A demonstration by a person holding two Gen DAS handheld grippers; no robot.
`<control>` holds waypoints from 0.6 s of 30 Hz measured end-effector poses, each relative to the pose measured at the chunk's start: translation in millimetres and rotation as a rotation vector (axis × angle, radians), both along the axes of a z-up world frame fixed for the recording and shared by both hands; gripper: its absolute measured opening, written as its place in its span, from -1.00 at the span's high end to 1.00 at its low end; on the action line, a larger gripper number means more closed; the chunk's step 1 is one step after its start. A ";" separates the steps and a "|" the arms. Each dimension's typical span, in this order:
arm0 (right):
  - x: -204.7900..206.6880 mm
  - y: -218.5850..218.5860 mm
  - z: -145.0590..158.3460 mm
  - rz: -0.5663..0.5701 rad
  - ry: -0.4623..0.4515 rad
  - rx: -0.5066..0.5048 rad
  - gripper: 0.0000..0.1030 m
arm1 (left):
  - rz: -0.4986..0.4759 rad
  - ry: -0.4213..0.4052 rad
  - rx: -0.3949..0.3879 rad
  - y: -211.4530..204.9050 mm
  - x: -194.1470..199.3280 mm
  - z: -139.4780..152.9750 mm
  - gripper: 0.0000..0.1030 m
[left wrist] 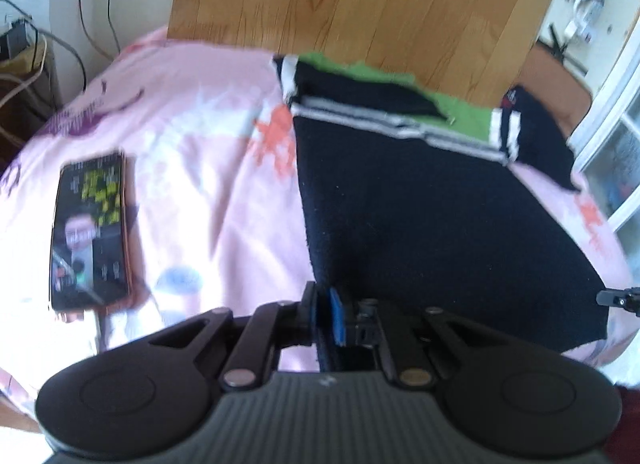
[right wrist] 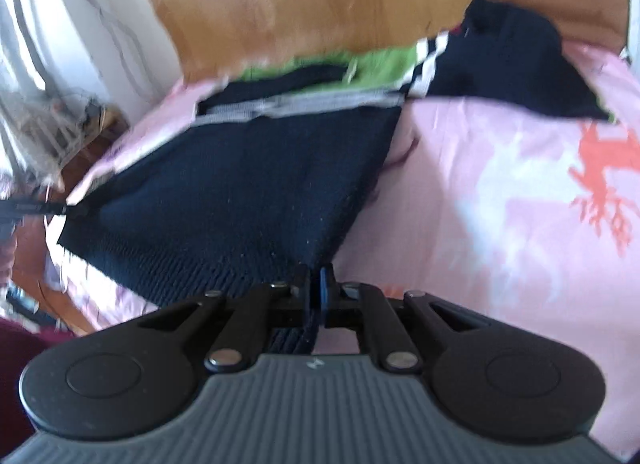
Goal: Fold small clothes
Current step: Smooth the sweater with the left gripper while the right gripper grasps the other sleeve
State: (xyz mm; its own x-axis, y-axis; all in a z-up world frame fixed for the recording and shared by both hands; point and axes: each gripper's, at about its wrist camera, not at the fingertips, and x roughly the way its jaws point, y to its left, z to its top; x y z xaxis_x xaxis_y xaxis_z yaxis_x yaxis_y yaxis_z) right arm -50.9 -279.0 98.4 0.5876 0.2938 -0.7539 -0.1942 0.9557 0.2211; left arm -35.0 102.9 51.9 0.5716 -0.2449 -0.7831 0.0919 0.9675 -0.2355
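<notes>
A dark navy knit garment with grey and white stripes and green parts lies spread on a pink printed bedsheet. My left gripper is shut on the garment's near left corner. The right wrist view shows the same garment, and my right gripper is shut on its near right corner. One striped sleeve lies out to the right. The tip of the other gripper shows at the far edge of each view.
A phone with a lit screen lies on the sheet left of the garment. A wooden headboard stands behind the bed. Cables and a box stand at the far left, a white shelf at the right.
</notes>
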 end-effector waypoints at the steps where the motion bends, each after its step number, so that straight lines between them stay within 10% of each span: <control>1: 0.8 2.2 -8.9 0.004 0.031 -0.015 0.87 | -0.004 0.022 0.012 -2.0 1.9 -7.9 0.86; 5: 12.2 -7.5 -37.7 -0.028 0.106 0.036 0.85 | 0.015 0.098 0.043 0.4 14.3 -26.0 0.73; 9: 27.7 -36.0 -17.2 -0.078 0.060 0.068 0.46 | 0.076 -0.037 0.055 16.3 24.9 7.4 0.56; 18: 87.3 -168.4 -11.8 -0.657 -0.248 0.279 0.33 | 0.068 -0.198 0.031 -21.6 102.7 30.0 0.51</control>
State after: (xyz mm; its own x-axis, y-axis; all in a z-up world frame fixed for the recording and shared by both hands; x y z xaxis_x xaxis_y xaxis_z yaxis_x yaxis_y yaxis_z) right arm 36.4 -447.3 86.5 0.8507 -0.0147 -0.5255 0.3204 0.8069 0.4963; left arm 67.7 81.3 81.8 0.7294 -0.1787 -0.6604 0.0682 0.9795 -0.1897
